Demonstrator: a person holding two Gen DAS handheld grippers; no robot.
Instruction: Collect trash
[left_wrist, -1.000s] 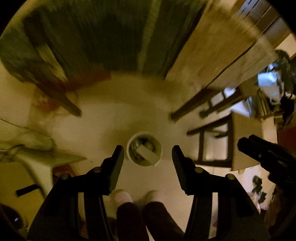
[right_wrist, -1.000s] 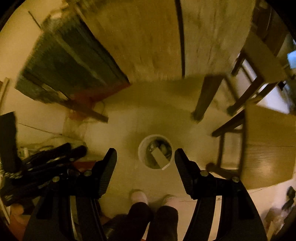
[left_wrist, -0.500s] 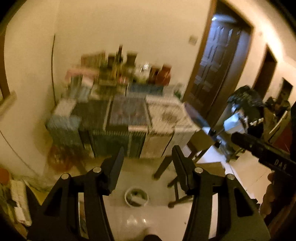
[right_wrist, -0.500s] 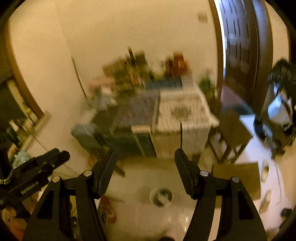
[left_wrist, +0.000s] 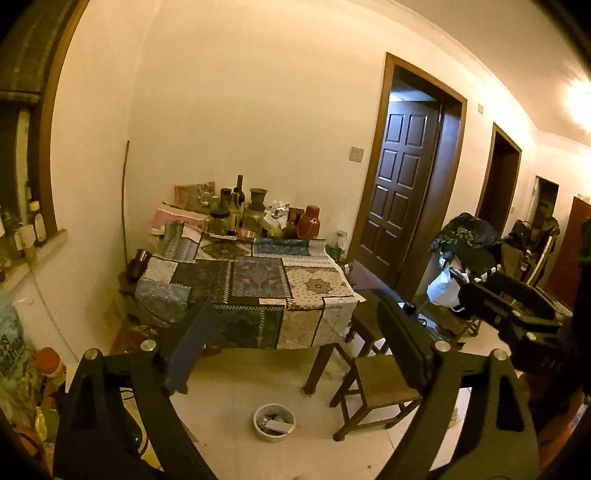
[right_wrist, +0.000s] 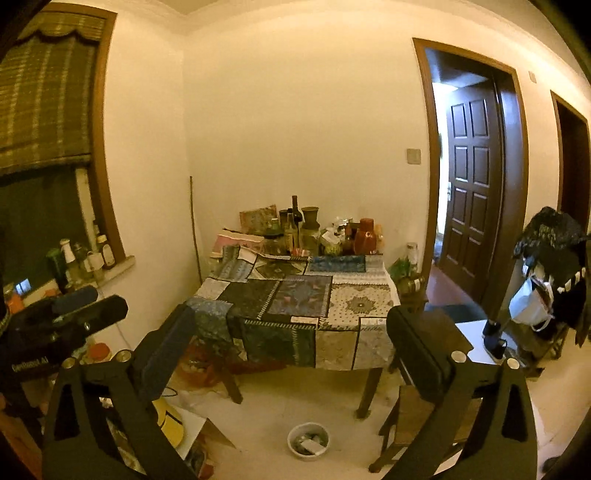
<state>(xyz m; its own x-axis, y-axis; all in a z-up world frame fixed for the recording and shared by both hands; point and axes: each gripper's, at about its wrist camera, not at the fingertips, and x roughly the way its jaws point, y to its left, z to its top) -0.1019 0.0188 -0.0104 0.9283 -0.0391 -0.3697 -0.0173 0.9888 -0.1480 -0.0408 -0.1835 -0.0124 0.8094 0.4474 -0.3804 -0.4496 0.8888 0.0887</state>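
Both grippers are held up and aimed across the room, tipped slightly downward toward the wooden table draped in a patchwork cloth (left_wrist: 258, 295). The left gripper (left_wrist: 295, 350) has its black jaws spread wide, having just been opening, with nothing between them. The right gripper (right_wrist: 291, 354) is likewise spread wide, its jaws also having just been opening, and it grips nothing.

The small round white trash bin (left_wrist: 274, 422) stands on the pale tiled floor (left_wrist: 229, 387) in front of the table, just beside a low wooden stool (left_wrist: 376, 384). It holds some scraps, probably paper, though they are too small to make out. In the left wrist view the right gripper shows at the right edge; in the right wrist view the left one shows at the left edge.
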